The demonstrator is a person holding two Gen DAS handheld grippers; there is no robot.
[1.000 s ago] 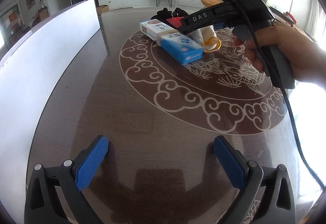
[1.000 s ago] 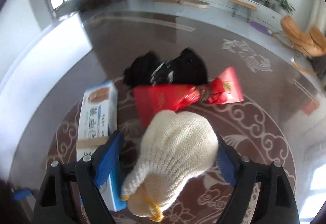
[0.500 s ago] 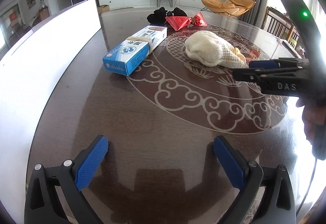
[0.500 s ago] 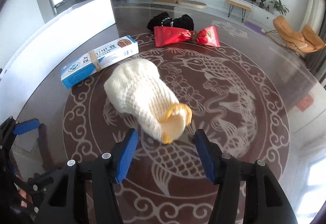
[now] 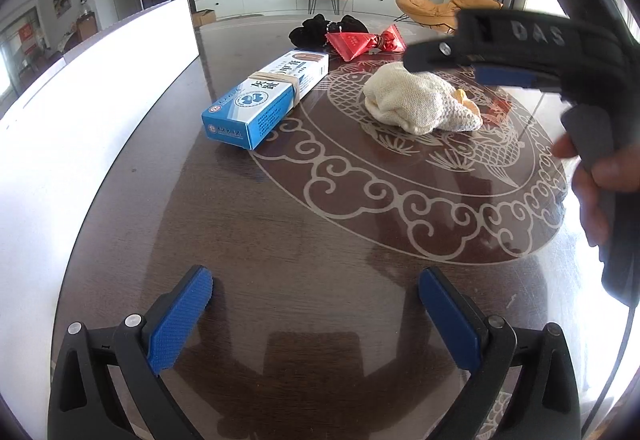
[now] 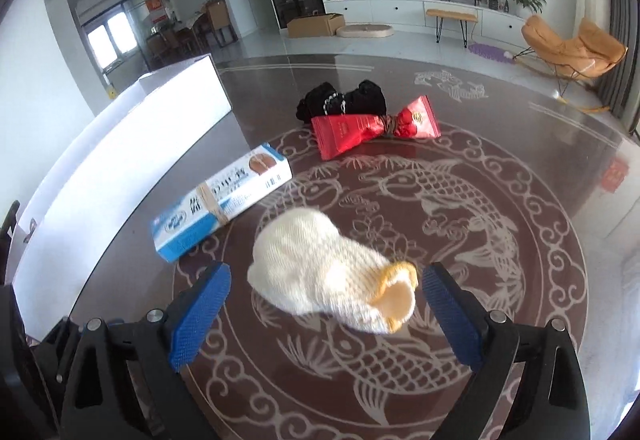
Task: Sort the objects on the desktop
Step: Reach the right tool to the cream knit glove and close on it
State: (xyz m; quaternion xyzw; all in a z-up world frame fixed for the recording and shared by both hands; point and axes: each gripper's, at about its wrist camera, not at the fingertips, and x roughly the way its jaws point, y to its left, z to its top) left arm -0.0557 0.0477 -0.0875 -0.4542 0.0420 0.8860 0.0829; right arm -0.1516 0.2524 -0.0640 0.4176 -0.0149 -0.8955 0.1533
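A cream knitted glove (image 6: pixel 320 272) with a yellow cuff lies on the table's fish pattern. My right gripper (image 6: pixel 326 276) has a blue pad on either side of it. Its jaws are opening and do not press on the glove. From the left wrist the glove (image 5: pixel 416 104) shows under the right gripper (image 5: pixel 500 56), which a hand (image 5: pixel 600 180) holds. A blue and white box (image 6: pixel 224 204) (image 5: pixel 272 96) lies left of the glove. Behind are a red packet (image 6: pixel 368 128) and a black bundle (image 6: pixel 344 104). My left gripper (image 5: pixel 316 292) hangs open over bare table.
A tall white box wall (image 5: pixel 100 120) (image 6: pixel 120 144) runs along the table's left side. The dark round table (image 5: pixel 320 220) has a pale scroll ring. Its far edge lies beyond the black bundle. A TV and an orange chair stand far behind.
A second ago my right gripper held the glove above the blue box. It has since set the glove on the table and drawn back, with its jaws now wider. The box's near end swung left.
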